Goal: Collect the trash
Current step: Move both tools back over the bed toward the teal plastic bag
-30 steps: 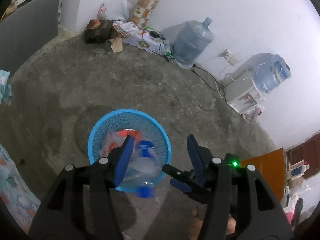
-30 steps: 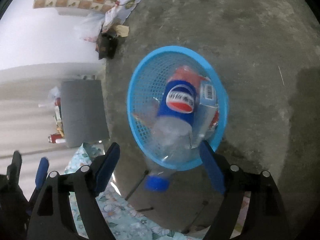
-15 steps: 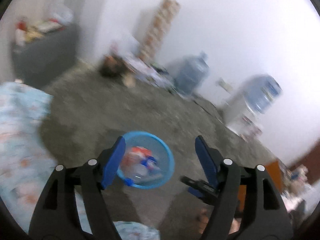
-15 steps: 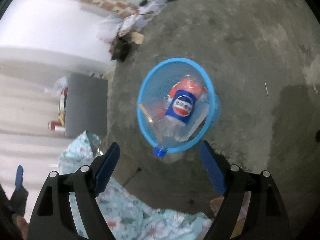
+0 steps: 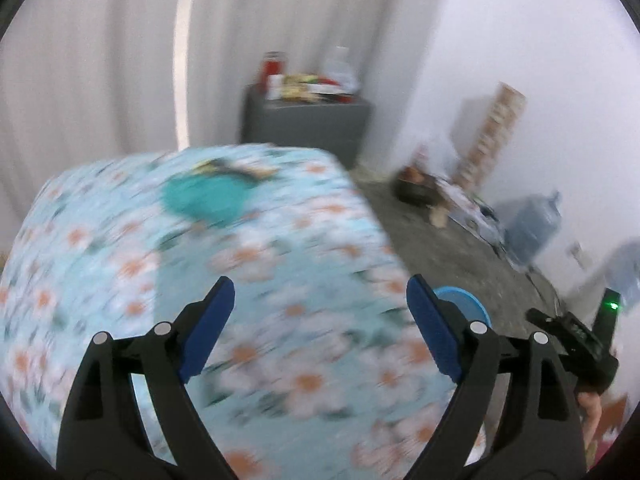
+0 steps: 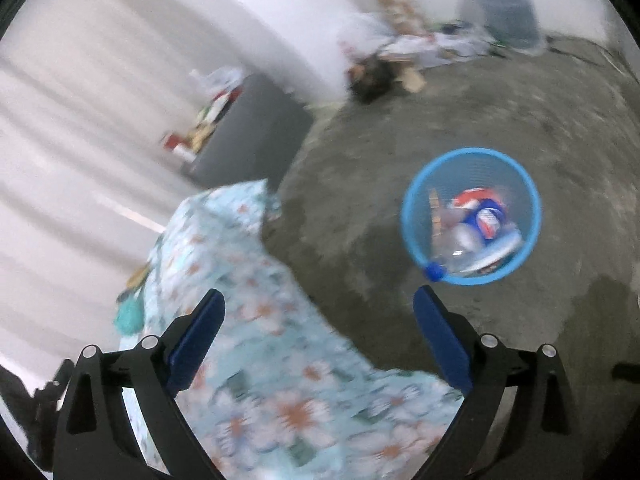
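Observation:
A blue mesh trash basket (image 6: 530, 216) stands on the concrete floor with a Pepsi bottle (image 6: 482, 224) and other wrappers inside it. Its blue cap pokes over the rim. In the left wrist view only a sliver of the basket (image 5: 466, 298) shows behind the right finger. My left gripper (image 5: 320, 320) hangs over a floral bedsheet (image 5: 200, 264), jaws opening, nothing between them. A teal crumpled item (image 5: 204, 200) lies on the bed ahead of it. My right gripper (image 6: 318, 330) is high above the bed's edge, jaws opening and empty.
A grey cabinet (image 5: 304, 128) with jars and packets on top stands by white curtains. Boxes and papers (image 6: 400, 64) lie along the wall beside a large water jug (image 6: 500, 0). The other gripper's body (image 5: 576, 340) shows at the right edge.
Both grippers rose and pulled away from the basket, leaving the bottle in it. The left one swung left over the bed; both jaws widened. The views are motion-blurred.

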A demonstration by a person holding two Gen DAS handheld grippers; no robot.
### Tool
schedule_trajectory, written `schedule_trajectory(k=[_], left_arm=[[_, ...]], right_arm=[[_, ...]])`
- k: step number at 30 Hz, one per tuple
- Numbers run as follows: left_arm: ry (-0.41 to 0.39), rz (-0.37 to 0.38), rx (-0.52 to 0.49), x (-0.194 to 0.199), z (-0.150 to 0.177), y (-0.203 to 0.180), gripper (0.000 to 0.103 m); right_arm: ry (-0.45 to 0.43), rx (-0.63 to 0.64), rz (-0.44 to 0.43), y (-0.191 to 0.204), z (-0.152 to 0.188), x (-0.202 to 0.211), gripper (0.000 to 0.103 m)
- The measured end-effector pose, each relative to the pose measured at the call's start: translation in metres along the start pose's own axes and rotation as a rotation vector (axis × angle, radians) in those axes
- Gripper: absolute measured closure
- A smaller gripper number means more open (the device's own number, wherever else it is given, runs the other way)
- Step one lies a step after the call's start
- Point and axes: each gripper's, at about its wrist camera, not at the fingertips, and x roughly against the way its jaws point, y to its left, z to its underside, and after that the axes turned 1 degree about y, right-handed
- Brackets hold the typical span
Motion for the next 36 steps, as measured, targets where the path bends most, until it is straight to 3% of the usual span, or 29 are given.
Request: schedule_trajectory(k=[10,23,29,33,36], left_arm=[[-0.046,-0.114,0.227,0.033,0.028,0.098,0.018],[-0.051,-0.156,0.330,0.018,0.026,0.162,0.016],[-0.049,-0.162,0.351,0.002,0.021,0.184,0.016],[-0.042,-0.153,0.366,-0.008,0.020,0.196,0.016],[-0.038,-0.136,0.370,-0.013,0.018,0.203,0.016]], right_arm=[[0.052,0.202,-0.092,0.087,0.022,0.006,0.010],[0.245,0.393,-0.258,0.213,0.030,-0.062,0.010],[0.320,0.388,-0.328,0.257,0.023,-0.116,0.011],[0.449,0.219,-0.387,0.271,0.011,-0.180,0.017],[0.480,0.116,-0.380,0.278,0.000,-0.219,0.025]])
